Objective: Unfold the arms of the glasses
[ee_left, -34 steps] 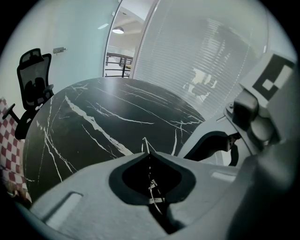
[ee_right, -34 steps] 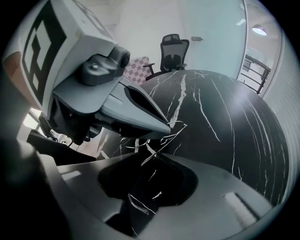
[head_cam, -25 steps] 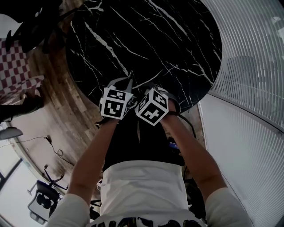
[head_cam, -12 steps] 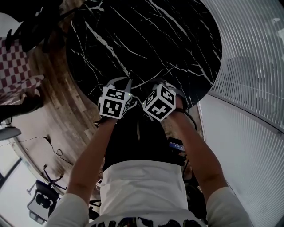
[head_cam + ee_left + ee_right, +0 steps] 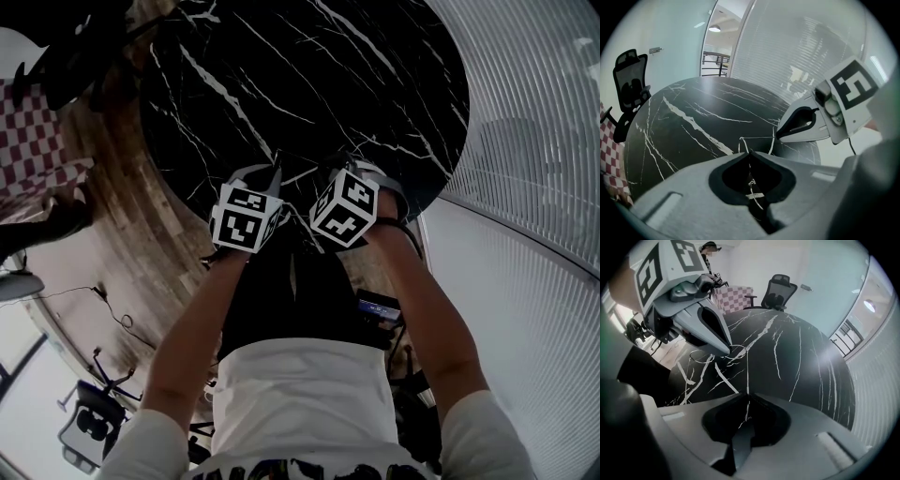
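Observation:
Thin wire-rimmed glasses (image 5: 757,138) hang between my two grippers above the near edge of a black marble table (image 5: 309,84). My left gripper (image 5: 750,153) is shut on the wire frame, which runs down into its jaws. In the right gripper view the two lens rims (image 5: 701,357) sit under the left gripper's tip (image 5: 725,350). One straight arm (image 5: 747,376) runs from the rims into my right gripper (image 5: 747,397), whose jaws are closing and meet on that arm. The head view shows both marker cubes side by side, left (image 5: 246,217) and right (image 5: 345,208).
A black office chair (image 5: 778,291) and a red-checked seat (image 5: 733,294) stand beyond the table, with a person (image 5: 710,254) behind them. Ribbed glass walls (image 5: 525,141) curve along the right. Wooden floor (image 5: 122,216) lies to the left.
In the head view my right gripper has slid to the right, away from the left one, and rolled a little. The left gripper has stayed put.

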